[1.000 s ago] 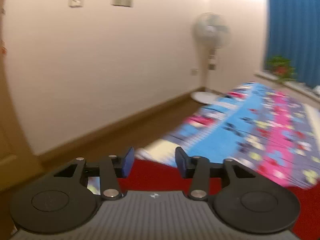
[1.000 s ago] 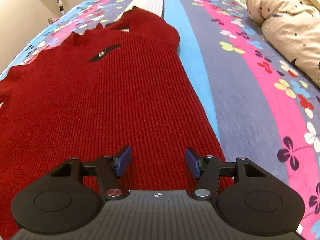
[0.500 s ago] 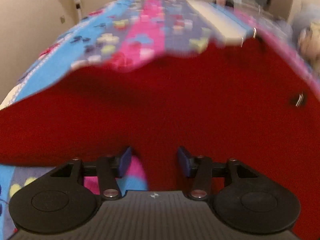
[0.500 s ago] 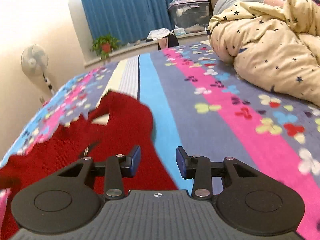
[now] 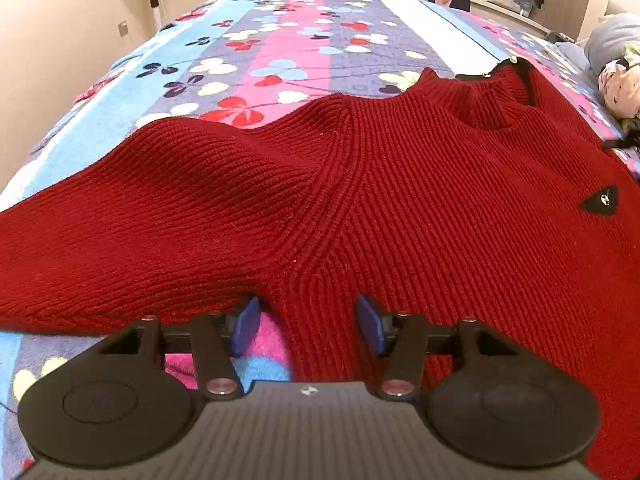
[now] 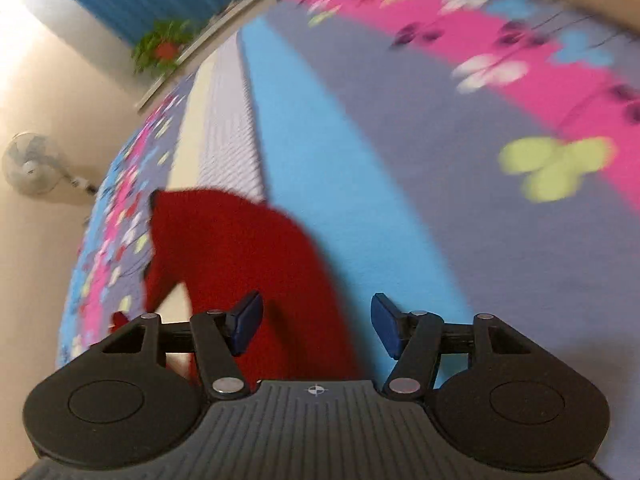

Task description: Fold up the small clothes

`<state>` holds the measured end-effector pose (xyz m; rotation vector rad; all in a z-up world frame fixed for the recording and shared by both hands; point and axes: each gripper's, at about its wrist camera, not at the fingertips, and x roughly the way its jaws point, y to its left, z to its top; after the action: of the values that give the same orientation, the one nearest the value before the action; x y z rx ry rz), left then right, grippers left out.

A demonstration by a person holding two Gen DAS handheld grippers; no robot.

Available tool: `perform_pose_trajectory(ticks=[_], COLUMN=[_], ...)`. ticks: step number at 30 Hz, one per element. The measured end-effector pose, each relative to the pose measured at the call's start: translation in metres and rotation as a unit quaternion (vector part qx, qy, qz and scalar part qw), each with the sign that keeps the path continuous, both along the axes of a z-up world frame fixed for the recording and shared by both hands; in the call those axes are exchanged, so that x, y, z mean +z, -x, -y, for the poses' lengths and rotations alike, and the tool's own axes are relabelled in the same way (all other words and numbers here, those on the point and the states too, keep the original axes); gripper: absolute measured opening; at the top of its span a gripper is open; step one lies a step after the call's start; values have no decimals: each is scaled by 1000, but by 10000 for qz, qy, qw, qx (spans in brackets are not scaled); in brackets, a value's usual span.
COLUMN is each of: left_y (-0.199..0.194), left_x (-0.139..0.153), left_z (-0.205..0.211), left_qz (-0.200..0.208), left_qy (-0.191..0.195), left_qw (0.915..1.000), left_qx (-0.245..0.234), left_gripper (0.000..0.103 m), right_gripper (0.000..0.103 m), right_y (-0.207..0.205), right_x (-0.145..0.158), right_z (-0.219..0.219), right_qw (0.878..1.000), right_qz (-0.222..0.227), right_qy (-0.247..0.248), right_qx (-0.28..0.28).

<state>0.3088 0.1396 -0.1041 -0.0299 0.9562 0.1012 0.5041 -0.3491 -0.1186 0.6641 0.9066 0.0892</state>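
A dark red knitted sweater lies spread on the flowered bedspread, collar at the far right and one sleeve stretching to the left. A small black badge sits on its chest. My left gripper is open and empty, hovering low at the armpit where the sleeve meets the body. In the blurred right wrist view, my right gripper is open and empty above the sweater's edge, with the striped bedspread to its right.
A standing fan is by the cream wall beyond the bed's left edge. A potted plant sits on the windowsill under blue curtains. A star-patterned duvet is bunched at the far right of the bed.
The left gripper swung from facing the wall down to the sweater's armpit and steadied. The right gripper lifted away from the sweater's body, tilted, and opened wider; its view is motion-blurred.
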Motion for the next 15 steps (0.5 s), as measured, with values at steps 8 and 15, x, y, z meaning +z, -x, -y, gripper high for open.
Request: perform_pose_trajectory(ticks=[8, 15], left_y=[-5, -3], left_x=[3, 3], left_z=[0, -2], left_qz=[-118, -145], left_qy=[58, 116], left_qw=[9999, 9997], left_qx=[94, 158], left_gripper=[59, 59], right_gripper=[20, 49], right_y=[48, 65], right_x=[70, 53], right_z=[-118, -181], right_qw=[9501, 9323], right_qz=[1621, 1158], right_qy=[691, 717], right_qx=[2574, 3350])
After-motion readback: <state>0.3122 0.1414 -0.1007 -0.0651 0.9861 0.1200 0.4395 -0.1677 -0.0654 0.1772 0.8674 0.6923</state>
